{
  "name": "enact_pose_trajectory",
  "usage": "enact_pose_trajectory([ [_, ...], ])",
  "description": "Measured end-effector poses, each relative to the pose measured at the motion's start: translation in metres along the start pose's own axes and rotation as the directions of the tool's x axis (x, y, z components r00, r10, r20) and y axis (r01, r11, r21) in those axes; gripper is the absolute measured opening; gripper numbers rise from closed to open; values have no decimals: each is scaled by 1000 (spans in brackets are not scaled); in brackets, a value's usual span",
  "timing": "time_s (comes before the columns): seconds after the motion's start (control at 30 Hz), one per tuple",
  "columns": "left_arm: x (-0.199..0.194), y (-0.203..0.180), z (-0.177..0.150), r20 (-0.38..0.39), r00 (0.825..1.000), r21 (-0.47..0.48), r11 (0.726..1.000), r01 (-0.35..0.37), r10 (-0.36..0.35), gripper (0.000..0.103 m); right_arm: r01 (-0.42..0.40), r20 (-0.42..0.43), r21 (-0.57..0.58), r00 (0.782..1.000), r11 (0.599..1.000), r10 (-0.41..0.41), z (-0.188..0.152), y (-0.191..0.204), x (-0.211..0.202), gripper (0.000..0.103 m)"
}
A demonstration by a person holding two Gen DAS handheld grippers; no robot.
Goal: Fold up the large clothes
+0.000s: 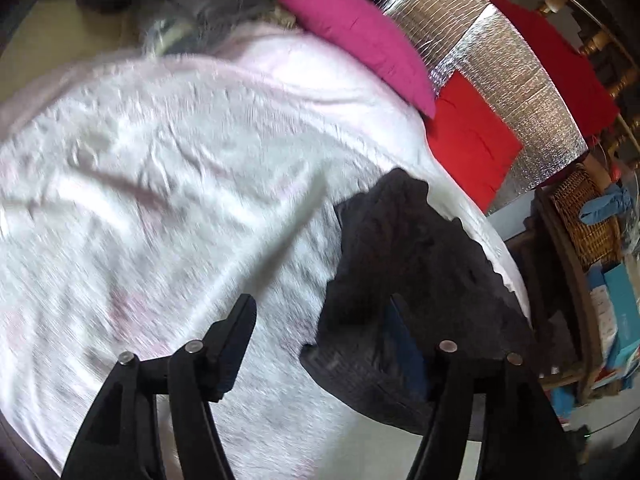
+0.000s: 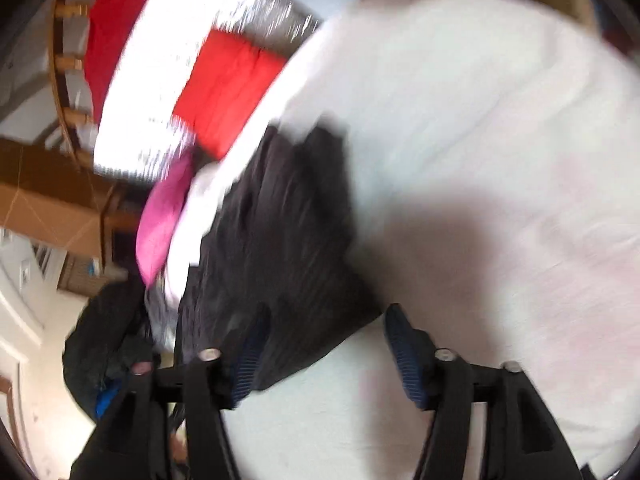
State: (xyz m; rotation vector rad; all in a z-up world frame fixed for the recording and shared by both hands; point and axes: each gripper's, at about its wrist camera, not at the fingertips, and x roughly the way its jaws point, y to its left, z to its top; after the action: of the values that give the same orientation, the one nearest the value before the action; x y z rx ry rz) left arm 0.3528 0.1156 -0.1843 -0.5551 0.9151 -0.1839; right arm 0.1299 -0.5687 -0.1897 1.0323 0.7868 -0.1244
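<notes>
Left wrist view: we see the dark garment (image 1: 400, 264) lying bunched and rumpled at the lower right of the frame, on the pale pink-white bedspread (image 1: 180, 168) that fills the centre and left. The left gripper (image 1: 320, 320) has its jaws spread wide, nothing clamped between them; the right finger lies against the dark cloth and is partly hidden by it. A magenta pillow (image 1: 360, 36) and a red cushion (image 1: 468, 140) sit toward the upper right, against a silver foil panel (image 1: 516, 80). A wicker basket (image 1: 588, 220) stands at the right edge.

Right wrist view: blur is heavy here. The dark garment (image 2: 280, 248) sits at centre left on the bedspread (image 2: 480, 120), ribbed and creased. The right gripper (image 2: 324, 332) is released, jaws apart, its left finger over the cloth's edge. The red cushion (image 2: 228, 88) shows at upper left.
</notes>
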Motion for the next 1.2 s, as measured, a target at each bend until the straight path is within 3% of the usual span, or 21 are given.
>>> enact_pose_trajectory([
  [0.1, -7, -4, 7, 54, 998, 51, 998, -30, 27, 78, -18, 80, 28, 997, 999, 16, 15, -11, -20, 80],
  [0.17, -4, -14, 8, 53, 998, 88, 995, -37, 32, 79, -63, 84, 25, 995, 998, 61, 23, -7, -19, 80],
  [0.33, 6, -45, -2, 80, 991, 218, 969, -120, 104, 79, -61, 59, -16, 996, 998, 61, 33, 13, 2, 80],
  [0.6, 4, -61, -6, 155, 975, 288, 937, -200, 160, 79, 55, -12, -159, 998, 986, -58, 27, 39, 47, 80],
  [0.7, 4, -64, -8, 167, 971, 304, 927, -218, 174, 79, 136, -45, -204, 988, 969, -148, 22, 43, 73, 80],
  [0.77, 5, -67, -10, 185, 964, 324, 914, -243, 190, 79, 181, -40, -249, 980, 951, -197, 17, 47, 87, 64],
  [0.87, 4, -72, -13, 209, 956, 351, 896, -270, 206, 79, 230, 35, -349, 972, 908, -233, 7, 70, 85, 55],
  [0.93, 3, -74, -14, 226, 952, 362, 890, -279, 206, 79, 224, 73, -384, 975, 896, -212, 2, 80, 77, 55],
  [1.07, 2, -79, -16, 252, 943, 384, 872, -303, 216, 79, 247, 46, -356, 968, 901, -247, 5, 65, 84, 59],
  [1.2, 5, -80, -17, 260, 942, 403, 863, -306, 213, 79, 171, 2, -274, 984, 946, -177, 17, 59, 75, 59],
])
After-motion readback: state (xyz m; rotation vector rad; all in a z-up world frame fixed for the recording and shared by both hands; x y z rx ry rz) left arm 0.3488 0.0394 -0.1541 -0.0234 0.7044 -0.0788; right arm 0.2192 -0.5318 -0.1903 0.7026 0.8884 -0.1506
